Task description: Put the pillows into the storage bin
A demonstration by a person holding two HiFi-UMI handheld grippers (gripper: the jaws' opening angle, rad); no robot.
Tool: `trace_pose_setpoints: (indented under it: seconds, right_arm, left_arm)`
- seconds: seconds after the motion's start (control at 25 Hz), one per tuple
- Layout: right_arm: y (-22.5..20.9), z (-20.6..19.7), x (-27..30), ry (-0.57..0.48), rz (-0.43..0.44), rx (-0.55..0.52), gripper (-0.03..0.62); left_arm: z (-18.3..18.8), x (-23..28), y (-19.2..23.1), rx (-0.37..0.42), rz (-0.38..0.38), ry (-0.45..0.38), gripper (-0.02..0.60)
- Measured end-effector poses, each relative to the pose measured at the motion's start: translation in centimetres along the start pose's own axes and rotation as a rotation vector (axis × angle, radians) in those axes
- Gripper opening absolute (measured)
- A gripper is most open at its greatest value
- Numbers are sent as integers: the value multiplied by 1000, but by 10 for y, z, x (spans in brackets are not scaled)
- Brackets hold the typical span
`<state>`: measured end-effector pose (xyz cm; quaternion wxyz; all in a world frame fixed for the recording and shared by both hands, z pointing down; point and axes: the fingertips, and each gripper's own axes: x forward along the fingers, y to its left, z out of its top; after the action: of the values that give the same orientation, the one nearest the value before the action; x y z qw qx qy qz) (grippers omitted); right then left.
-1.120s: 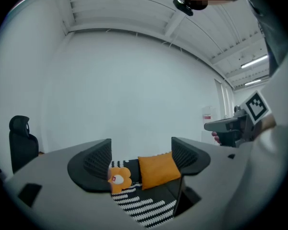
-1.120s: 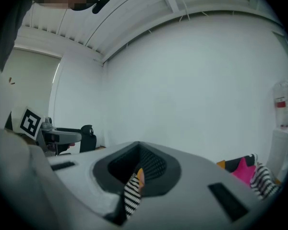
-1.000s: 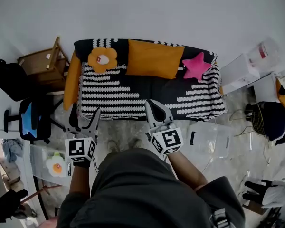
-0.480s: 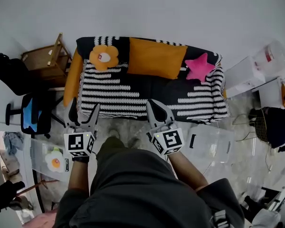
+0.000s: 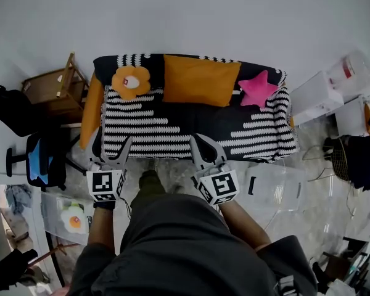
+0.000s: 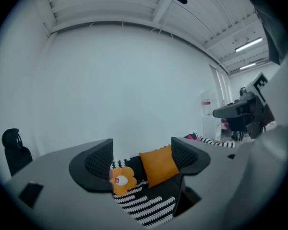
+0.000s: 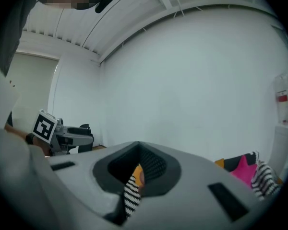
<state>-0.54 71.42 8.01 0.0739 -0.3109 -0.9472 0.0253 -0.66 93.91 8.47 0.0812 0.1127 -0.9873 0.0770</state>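
Pillows [image 5: 200, 79] on striped sofa [image 5: 142, 122]; clear bin [image 5: 274, 187] right, office chair [image 5: 40, 159] left.

Left gripper [image 5: 111, 150] spread, right gripper [image 5: 199, 142] nearly closed (both level)

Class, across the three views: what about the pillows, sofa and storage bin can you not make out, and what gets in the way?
- Storage bin: seen in the head view only; its walls are clear, so lid and contents are unclear.
- Star pillow: in the left gripper view a jaw hides all but a pink edge.
- Sofa: in the right gripper view the jaws hide all but a striped sliver.
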Motion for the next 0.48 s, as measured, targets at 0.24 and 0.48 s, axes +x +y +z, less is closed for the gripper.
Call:
trace_pose_setpoints:
  seconds: [0.24,0.48]
  right_arm:
    - [-9,-5,48,52,-24,2,-1]
    - [-10,-22,107,128,-34,18,-1]
  left_arm:
    - [-19,65,31,92,-50,68,379]
    - [-40,136,73,121,-101,123,379]
